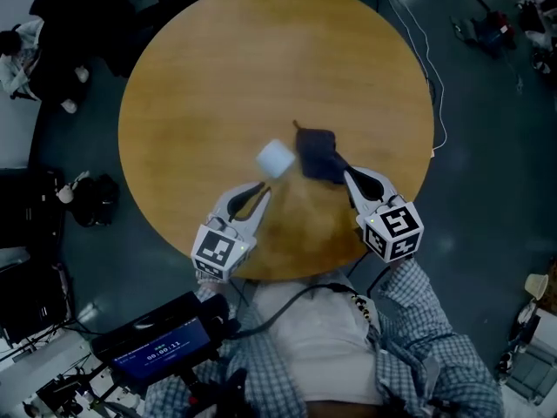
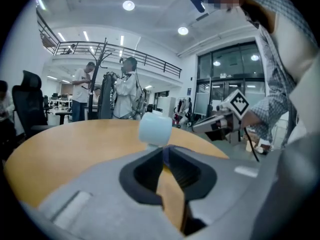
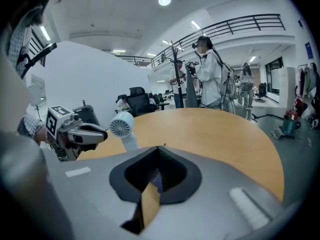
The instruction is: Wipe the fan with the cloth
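Note:
A small white fan [image 1: 277,158] stands near the middle of the round wooden table [image 1: 200,85]. My left gripper [image 1: 264,187] reaches it from the near side. In the left gripper view the fan [image 2: 156,129] sits right at the tips of the left gripper [image 2: 164,148], whose jaws are closed on its lower stem. A dark blue cloth [image 1: 317,154] hangs bunched just right of the fan, with my right gripper [image 1: 342,168] shut on it. In the right gripper view a bit of the cloth [image 3: 156,180] shows between the jaws, and the fan [image 3: 121,125] is to the left.
A white cable [image 1: 424,55] trails over the floor past the table's right edge. A screen unit [image 1: 161,351] sits at the bottom left, by the person's body. Two people [image 2: 125,89] stand by a coat rack beyond the table's far edge, and office chairs [image 3: 137,100] are behind it.

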The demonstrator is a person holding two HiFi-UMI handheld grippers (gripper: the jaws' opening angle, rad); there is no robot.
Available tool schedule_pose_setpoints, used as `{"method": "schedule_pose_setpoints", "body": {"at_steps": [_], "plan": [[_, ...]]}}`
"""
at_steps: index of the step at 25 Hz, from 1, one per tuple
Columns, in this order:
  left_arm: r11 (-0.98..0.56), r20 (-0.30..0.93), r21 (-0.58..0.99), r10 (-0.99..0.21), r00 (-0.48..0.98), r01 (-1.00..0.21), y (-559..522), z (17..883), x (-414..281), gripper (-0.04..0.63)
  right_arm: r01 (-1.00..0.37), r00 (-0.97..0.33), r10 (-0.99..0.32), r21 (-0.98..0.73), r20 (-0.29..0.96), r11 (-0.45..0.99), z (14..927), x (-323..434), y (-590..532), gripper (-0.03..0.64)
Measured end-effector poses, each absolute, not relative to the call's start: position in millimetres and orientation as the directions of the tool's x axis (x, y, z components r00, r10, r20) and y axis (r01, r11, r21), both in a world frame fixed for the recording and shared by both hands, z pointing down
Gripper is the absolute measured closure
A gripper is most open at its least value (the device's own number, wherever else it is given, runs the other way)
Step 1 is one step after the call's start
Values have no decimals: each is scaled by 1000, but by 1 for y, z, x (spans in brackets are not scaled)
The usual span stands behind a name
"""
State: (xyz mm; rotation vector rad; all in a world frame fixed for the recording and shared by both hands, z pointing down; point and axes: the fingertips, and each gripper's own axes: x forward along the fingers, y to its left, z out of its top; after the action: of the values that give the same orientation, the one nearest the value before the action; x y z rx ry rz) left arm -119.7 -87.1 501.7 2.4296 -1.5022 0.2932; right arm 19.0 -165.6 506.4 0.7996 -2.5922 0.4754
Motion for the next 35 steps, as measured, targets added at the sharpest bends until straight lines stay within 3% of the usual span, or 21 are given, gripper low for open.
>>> {"method": "schedule_pose_setpoints", "body": {"at_steps": [5,19,35], "plan": [[-447,273,101,-847,457,-889,-73,457,-110,594,-561,-784,-443,-190,434,806,468,14,-144,614],[-433,233,157,-857,460,-887,-88,436,-97,594,-505,-826,-418,-167,377,847,454,5,-153,614],[-447,233,120,-855,463,-886,-91,434,-95,594,-464,-858,-380,-204,345,862,443,-4,-148,614]]}}
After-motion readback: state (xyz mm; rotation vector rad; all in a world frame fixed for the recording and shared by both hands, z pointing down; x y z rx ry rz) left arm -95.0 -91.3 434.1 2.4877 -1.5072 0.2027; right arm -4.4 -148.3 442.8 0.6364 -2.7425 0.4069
